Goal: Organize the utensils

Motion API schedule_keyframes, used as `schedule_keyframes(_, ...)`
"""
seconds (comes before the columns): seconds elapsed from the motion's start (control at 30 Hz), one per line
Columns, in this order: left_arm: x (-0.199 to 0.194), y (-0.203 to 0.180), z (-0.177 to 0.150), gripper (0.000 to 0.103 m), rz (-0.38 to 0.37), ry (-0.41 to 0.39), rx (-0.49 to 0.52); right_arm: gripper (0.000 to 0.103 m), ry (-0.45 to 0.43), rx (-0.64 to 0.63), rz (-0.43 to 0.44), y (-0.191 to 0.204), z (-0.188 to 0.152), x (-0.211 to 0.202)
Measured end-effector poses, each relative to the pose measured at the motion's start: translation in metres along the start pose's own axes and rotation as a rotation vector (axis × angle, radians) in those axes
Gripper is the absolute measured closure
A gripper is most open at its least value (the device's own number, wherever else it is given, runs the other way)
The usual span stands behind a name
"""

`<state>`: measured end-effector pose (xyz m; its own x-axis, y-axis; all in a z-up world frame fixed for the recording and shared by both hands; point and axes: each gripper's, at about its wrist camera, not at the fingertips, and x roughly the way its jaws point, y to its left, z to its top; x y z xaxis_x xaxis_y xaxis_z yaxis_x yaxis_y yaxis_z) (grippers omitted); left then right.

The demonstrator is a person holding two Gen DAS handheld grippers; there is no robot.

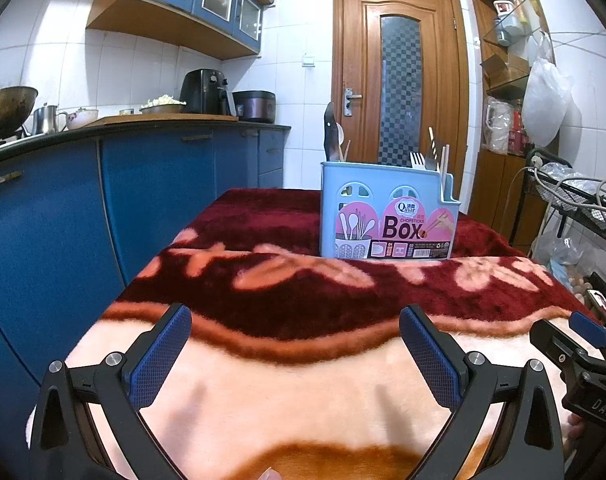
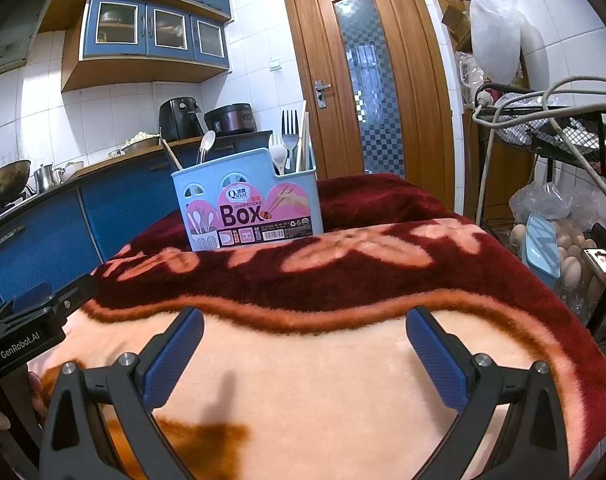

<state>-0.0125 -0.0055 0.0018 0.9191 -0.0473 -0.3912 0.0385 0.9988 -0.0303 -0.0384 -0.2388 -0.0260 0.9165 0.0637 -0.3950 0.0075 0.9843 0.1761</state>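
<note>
behind the box (image 1: 387,216) — knife (image 1: 329,132) only in left view.

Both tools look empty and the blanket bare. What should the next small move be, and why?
Probably none beyond pulling both tools back. The left tool and right tool hang open and empty over the blanket, where no loose utensil shows. The fork, spoon and chopsticks already stand in the blue box, so the sorting looks finished.

Home kitchen. Blue base cabinets (image 1: 155,184) under a dark counter (image 1: 143,126) bearing wok (image 1: 7,108), air fryer (image 1: 203,92) and rice cooker (image 1: 255,106); glazed wall cabinets (image 2: 155,28) on white tile. Wooden door (image 1: 399,76), eggs (image 2: 571,256) on a wire rack.
</note>
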Motion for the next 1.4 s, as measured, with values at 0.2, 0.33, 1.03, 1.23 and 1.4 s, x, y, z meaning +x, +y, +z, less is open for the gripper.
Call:
schedule_keyframes(0.2, 0.0001, -0.0001, -0.0001, 0.000, 0.000, 0.000, 0.000, 0.000, 0.001, 0.001, 0.000, -0.0001, 0.0001, 0.0000)
schedule_keyframes(0.33, 0.0000, 0.0003, 0.0000, 0.000, 0.000, 0.000, -0.001, 0.000, 0.001, 0.002, 0.000, 0.0004, -0.0002, 0.0000)
schedule_keyframes(1.03, 0.0004, -0.0019, -0.0011, 0.000, 0.001, 0.001, 0.000, 0.000, 0.000, 0.007, 0.001, -0.0004, -0.0012, 0.0007)
schedule_keyframes(1.23, -0.0003, -0.0030, -0.0019, 0.000, 0.004, -0.002, 0.000, 0.000, -0.001, 0.005, -0.001, -0.0005, -0.0007, 0.0007)
schedule_keyframes(1.4, -0.0024, -0.0034, -0.0022, 0.000, 0.002, -0.006, 0.002, 0.000, -0.001, 0.007, 0.000, -0.0003, -0.0007, 0.0006)
